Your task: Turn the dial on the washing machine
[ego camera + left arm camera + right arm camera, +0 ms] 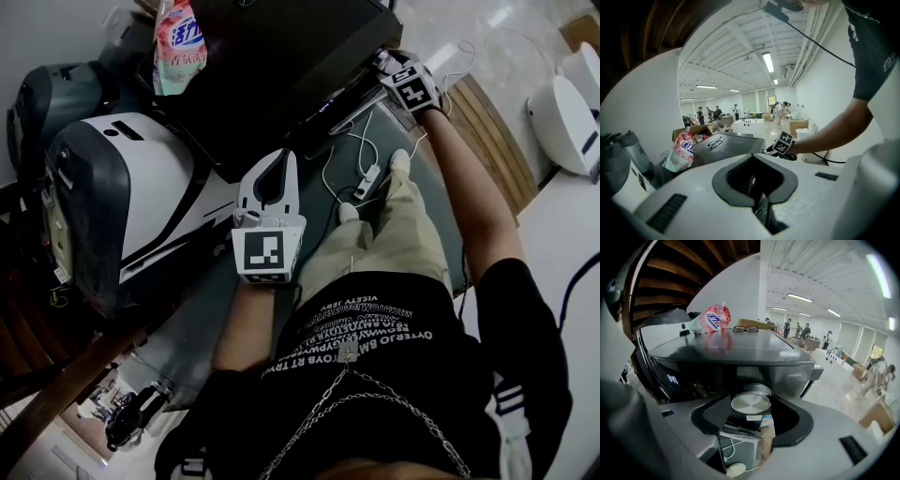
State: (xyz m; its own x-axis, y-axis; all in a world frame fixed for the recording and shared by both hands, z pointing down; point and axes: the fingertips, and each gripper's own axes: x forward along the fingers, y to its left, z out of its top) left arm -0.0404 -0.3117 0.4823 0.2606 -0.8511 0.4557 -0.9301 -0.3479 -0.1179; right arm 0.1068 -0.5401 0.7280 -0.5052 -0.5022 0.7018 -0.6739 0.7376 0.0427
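Observation:
The dark washing machine (281, 56) stands ahead of me. Its round silver dial (751, 402) sits on the front panel. My right gripper (751, 414) reaches that panel and is shut on the dial, its dark pads (710, 414) against the dial's sides. In the head view the right gripper (392, 66) is at the machine's front edge and hides the dial. My left gripper (272, 161) hangs in the air in front of the machine, shut and holding nothing. The left gripper (756, 185) view looks over the machine's lid (726, 147) from a distance.
A pink detergent bag (178, 42) and a pair of glasses (745, 328) lie on the lid. A white and grey appliance (122, 206) stands at the left. A power strip with white cables (367, 180) lies on the floor by my feet. People stand far off in the hall.

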